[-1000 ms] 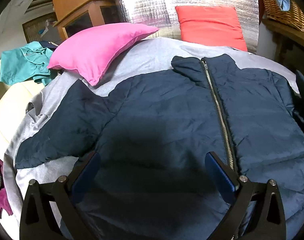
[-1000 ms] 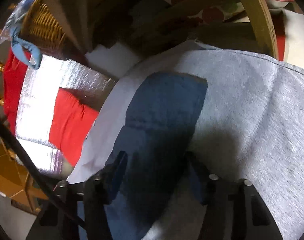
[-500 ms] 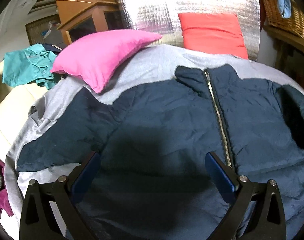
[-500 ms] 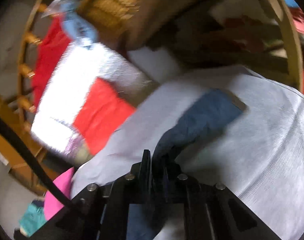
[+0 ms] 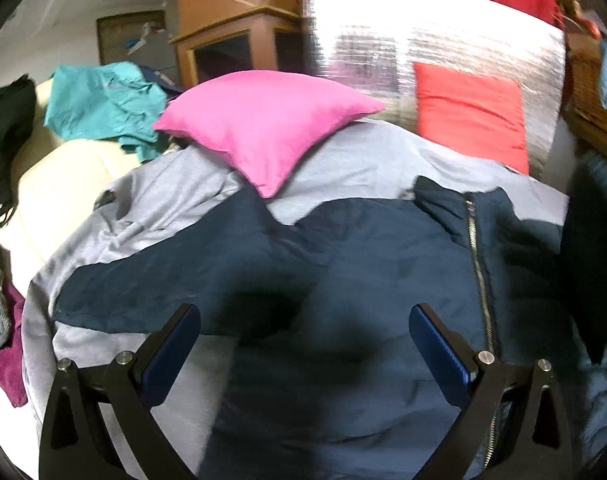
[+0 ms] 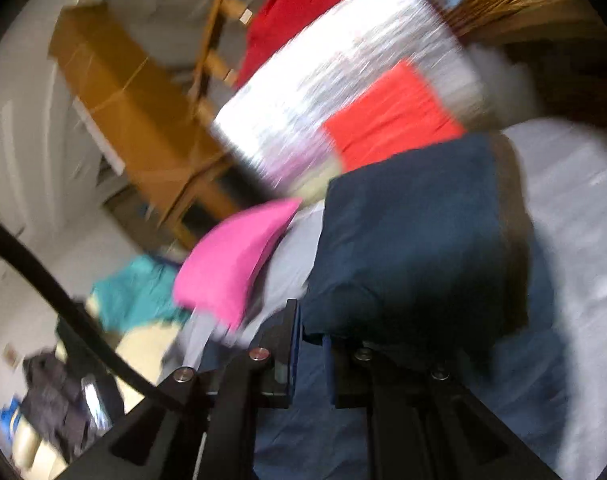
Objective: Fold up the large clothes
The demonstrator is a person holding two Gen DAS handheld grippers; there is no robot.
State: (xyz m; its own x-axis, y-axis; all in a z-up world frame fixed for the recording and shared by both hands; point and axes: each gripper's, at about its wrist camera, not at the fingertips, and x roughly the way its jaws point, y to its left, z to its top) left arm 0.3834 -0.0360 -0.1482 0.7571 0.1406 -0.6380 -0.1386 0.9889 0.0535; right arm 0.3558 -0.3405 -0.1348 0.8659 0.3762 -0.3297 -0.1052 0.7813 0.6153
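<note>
- Pinching the end of the jacket's right sleeve (image 6: 415, 240), the right gripper (image 6: 311, 344) has its jaws clamped tight on the dark blue fabric, which hangs up off the bed and drapes over the front of the tool. Picture's pretty smeared, so I'd guess it's mid-swing toward the middle of the jacket.
- Left gripper (image 5: 303, 344) is spread wide with nothing in it, just hovering over the lower front of the navy jacket (image 5: 343, 264).
- Jacket itself lies flat, zipped up, front side up on the grey sheet (image 5: 355, 160), collar pointing away. Its left sleeve (image 5: 151, 280) is stretched out to the side, unfolded.
- Further back: pink pillow (image 5: 263, 120) with a corner touching the jacket's shoulder, red cushion (image 5: 467, 112) against a silvery panel (image 5: 383, 40), teal shirt (image 5: 103, 100) off to the side.
- So progress-wise: barely started imo. First sleeve fold is underway, other sleeve and the body folds are all left.
</note>
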